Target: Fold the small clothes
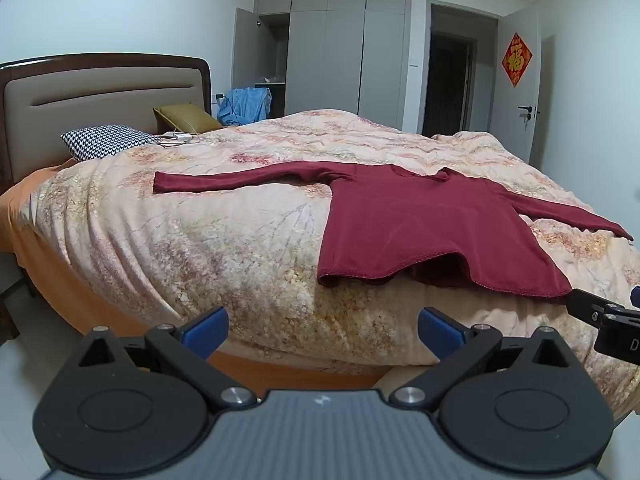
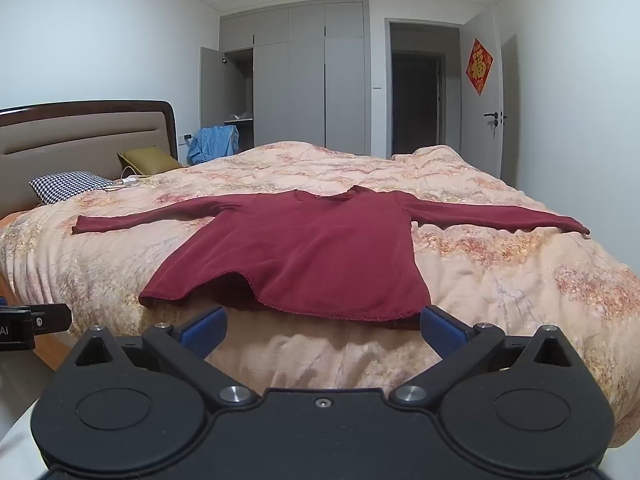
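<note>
Looking from your left, the headboard [image 2: 80, 132] is cut off at the frame edge. Your left gripper [image 1: 322, 334] is released, jaws spread wide, empty, short of the bed edge. The sweater [image 2: 304, 256] lies flat on the quilt [image 2: 500, 280], collar toward the wardrobe [image 2: 304, 76], hem toward you and hanging a little over the quilt's near edge; its sleeves stretch out left and right, so the long axis runs across the bed. Your right gripper [image 2: 322, 330] is also released, empty, just short of the hem; its right fingertip [image 2: 438, 326] hides the hem's corner.
</note>
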`<state>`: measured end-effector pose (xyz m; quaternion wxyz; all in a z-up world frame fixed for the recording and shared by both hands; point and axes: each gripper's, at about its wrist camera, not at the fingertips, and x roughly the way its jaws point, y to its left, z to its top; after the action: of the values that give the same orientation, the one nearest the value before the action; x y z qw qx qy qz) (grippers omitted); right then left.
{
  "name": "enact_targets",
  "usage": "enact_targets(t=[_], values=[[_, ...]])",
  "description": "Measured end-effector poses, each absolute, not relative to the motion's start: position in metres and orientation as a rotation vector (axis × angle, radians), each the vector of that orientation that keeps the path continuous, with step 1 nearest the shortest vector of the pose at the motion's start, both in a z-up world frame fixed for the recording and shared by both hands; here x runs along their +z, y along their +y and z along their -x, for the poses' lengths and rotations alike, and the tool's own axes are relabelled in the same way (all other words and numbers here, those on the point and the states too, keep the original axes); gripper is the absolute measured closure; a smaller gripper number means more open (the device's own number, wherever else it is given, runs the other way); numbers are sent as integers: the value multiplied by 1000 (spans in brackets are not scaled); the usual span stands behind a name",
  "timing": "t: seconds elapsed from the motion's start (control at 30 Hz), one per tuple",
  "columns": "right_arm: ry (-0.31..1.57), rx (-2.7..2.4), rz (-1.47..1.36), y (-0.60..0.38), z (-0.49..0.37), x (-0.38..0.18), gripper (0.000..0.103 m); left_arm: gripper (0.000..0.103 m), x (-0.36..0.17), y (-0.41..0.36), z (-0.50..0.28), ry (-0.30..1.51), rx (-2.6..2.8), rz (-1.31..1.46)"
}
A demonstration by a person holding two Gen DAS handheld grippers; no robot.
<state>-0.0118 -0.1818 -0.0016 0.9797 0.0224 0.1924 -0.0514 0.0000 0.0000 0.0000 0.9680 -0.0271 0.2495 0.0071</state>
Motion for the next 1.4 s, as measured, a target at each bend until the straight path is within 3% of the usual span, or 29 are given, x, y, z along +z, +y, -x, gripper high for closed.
enact_targets(t=[1.4], values=[[391,-102,-57,-183,12,-2,0,0,0,0,0,507,17,49]])
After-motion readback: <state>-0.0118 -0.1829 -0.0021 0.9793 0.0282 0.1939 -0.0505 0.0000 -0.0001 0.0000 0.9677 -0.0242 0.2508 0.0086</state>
